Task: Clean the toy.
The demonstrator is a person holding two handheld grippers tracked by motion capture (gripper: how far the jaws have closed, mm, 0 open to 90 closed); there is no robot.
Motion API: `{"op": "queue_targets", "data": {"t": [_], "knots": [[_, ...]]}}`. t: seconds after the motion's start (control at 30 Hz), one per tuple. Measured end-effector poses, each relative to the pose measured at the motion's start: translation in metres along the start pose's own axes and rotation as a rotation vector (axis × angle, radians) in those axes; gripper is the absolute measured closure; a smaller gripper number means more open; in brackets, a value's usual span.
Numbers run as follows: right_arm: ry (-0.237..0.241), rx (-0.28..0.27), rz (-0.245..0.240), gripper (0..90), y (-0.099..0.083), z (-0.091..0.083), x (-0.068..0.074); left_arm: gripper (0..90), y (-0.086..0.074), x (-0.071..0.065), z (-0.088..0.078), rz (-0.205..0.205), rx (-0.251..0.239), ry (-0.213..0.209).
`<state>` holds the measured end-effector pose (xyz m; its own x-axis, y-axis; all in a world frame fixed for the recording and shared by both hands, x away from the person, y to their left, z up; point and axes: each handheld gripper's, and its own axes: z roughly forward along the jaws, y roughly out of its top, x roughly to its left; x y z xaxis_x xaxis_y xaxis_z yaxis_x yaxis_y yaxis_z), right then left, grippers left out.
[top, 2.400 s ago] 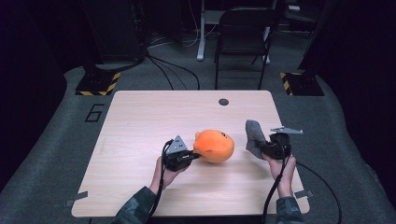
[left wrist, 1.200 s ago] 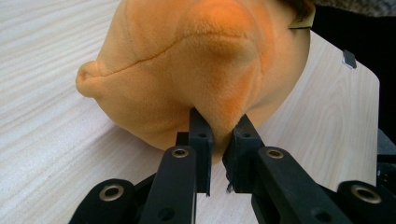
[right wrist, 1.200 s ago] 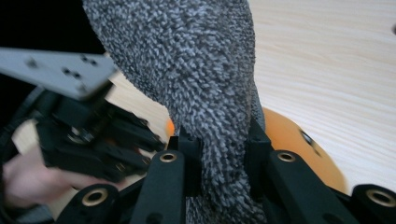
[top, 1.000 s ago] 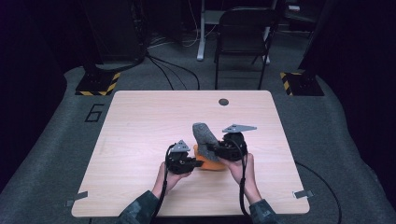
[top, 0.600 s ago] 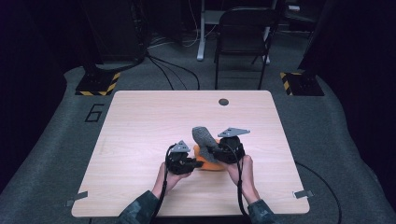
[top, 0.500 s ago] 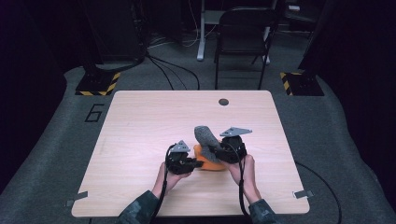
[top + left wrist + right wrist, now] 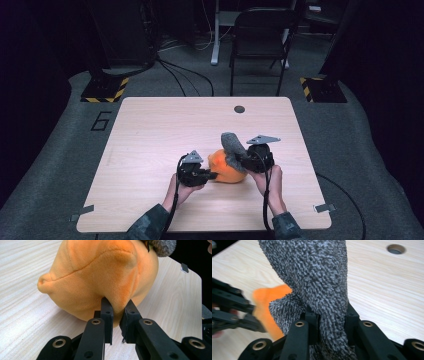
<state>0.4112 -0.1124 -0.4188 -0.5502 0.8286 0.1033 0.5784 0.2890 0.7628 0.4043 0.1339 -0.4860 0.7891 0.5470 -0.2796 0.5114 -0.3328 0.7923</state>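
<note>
Item 1: orange plush (image 7: 226, 169), mid-table, pinched by a fold in your left gripper (image 7: 117, 315). Item 2: grey cloth (image 7: 319, 282), clamped in your right gripper (image 7: 329, 322) (draped against the plush top). Wiping seems underway; most of the plush is likely still unwiped.

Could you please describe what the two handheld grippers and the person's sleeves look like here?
Both the left gripper and the right gripper are black, each topped by a grey three-cornered plate, with a black cable trailing back along the forearm. In the gripper views the jaws are flat black linkage bars with brass-coloured rivets and blocky tips. The sleeves are a dark camouflage pattern.
</note>
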Motion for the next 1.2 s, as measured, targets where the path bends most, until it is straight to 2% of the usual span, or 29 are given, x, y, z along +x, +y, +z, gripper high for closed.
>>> {"op": "queue_targets", "data": {"t": [0.07, 0.17, 0.27, 0.53, 0.6, 0.67, 0.7, 0.77, 0.83, 0.9, 1.0, 1.1, 1.2], "knots": [[-0.02, 0.006, 0.008, 72.1, -0.002, 0.0, -0.006, 81.5, 0.0, 0.0, 0.0, -0.004, -0.003, 0.002], [-0.012, 0.013, 0.048, 72.1, -0.006, 0.001, -0.016, 81.4, 0.0, 0.0, 0.0, -0.005, -0.003, 0.001], [-0.027, 0.023, 0.073, 72.0, -0.011, 0.002, -0.026, 81.4, 0.0, 0.0, 0.0, 0.001, 0.0, -0.002], [-0.071, 0.081, 0.14, 72.1, -0.025, 0.011, -0.049, 81.4, 0.0, 0.0, 0.001, -0.002, 0.0, -0.002], [-0.078, 0.088, 0.137, 72.1, -0.026, 0.012, -0.051, 81.4, 0.0, 0.001, 0.001, -0.002, 0.0, -0.002], [-0.091, 0.113, 0.171, 72.1, -0.033, 0.018, -0.056, 81.4, 0.0, 0.0, 0.001, -0.001, 0.0, -0.002], [-0.09, 0.122, 0.177, 72.1, -0.035, 0.021, -0.059, 81.4, 0.0, 0.001, 0.001, -0.001, 0.001, -0.002], [-0.083, 0.152, 0.218, 72.1, -0.041, 0.026, -0.065, 81.3, 0.0, 0.001, 0.001, 0.0, 0.002, -0.004], [-0.098, 0.2, 0.22, 72.1, -0.048, 0.033, -0.07, 81.2, -0.001, 0.002, 0.001, -0.005, -0.005, -0.004], [-0.093, 0.223, 0.226, 72.5, -0.053, 0.039, -0.075, 81.2, -0.001, 0.003, 0.0, -0.002, -0.003, -0.007], [-0.109, 0.204, 0.226, 73.7, -0.049, 0.033, -0.074, 81.1, -0.001, 0.003, 0.0, 0.004, -0.005, -0.009], [-0.126, 0.133, 0.205, 74.3, -0.038, 0.015, -0.071, 81.1, -0.001, 0.003, 0.0, 0.003, -0.005, -0.01], [-0.102, 0.049, 0.19, 74.2, -0.024, -0.009, -0.067, 81.1, -0.001, 0.003, 0.0, 0.003, -0.006, -0.011]]}}
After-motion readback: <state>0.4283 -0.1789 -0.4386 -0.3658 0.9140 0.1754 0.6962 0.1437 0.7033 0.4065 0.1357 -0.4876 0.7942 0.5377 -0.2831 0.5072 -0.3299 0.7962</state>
